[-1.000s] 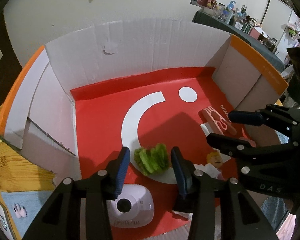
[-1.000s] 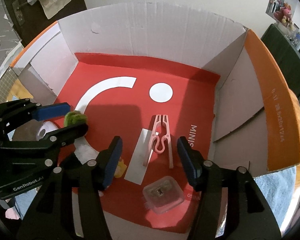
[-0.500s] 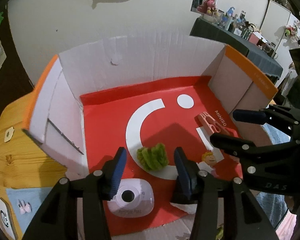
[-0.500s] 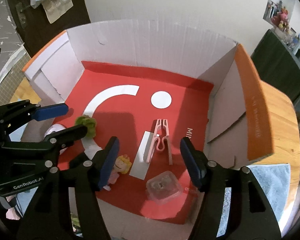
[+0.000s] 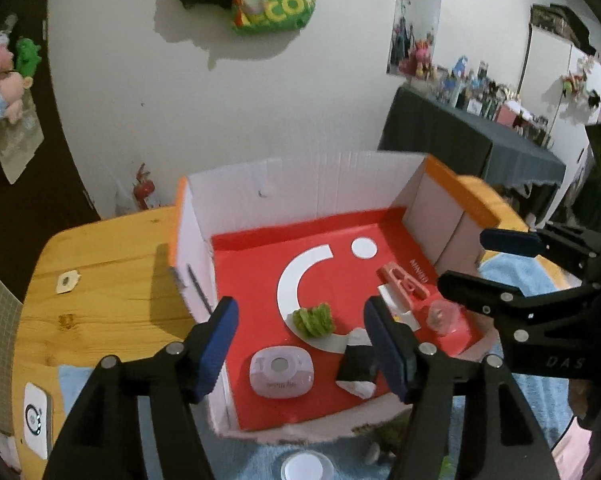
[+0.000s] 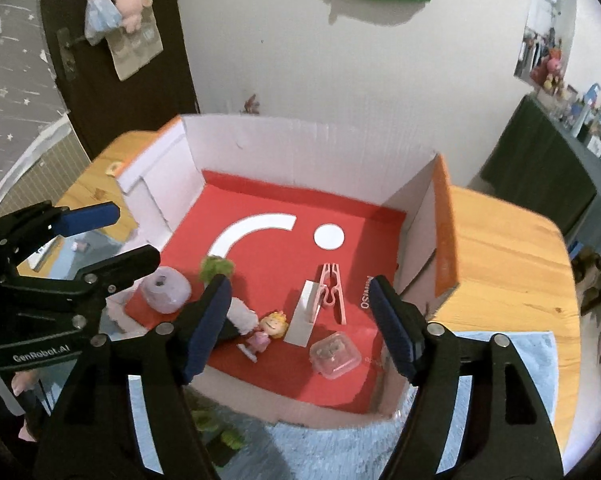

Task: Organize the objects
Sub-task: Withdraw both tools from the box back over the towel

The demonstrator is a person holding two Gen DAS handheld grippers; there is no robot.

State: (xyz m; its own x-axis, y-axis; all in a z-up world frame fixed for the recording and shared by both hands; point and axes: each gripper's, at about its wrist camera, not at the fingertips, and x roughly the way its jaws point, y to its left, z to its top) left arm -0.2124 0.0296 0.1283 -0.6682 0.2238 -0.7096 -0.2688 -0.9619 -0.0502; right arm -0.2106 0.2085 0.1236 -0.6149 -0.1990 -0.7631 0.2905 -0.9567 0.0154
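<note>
Pulling back and up from the cardboard box (image 5: 300, 184), both claws now hang well above it, where a second ago they sat low inside its walls; far more of the wooden table (image 5: 112, 264) and the blue towel (image 6: 512, 364) shows around the box. The left claw (image 5: 300, 344) and the right claw (image 6: 300, 324) are both spread wide and carry nothing. Everything sorted so far lies on the red floor of the box: the lilac rounded gadget (image 5: 281, 372) near the front, the green fuzzy toy (image 5: 314, 320) on the white arc, the pink clothespin (image 6: 332, 292), the clear plastic case (image 6: 334, 354), and the small blonde figurine (image 6: 268, 330). The retreat suggests a drop-off is done and the next item, probably one on the towel, is to be fetched.
</note>
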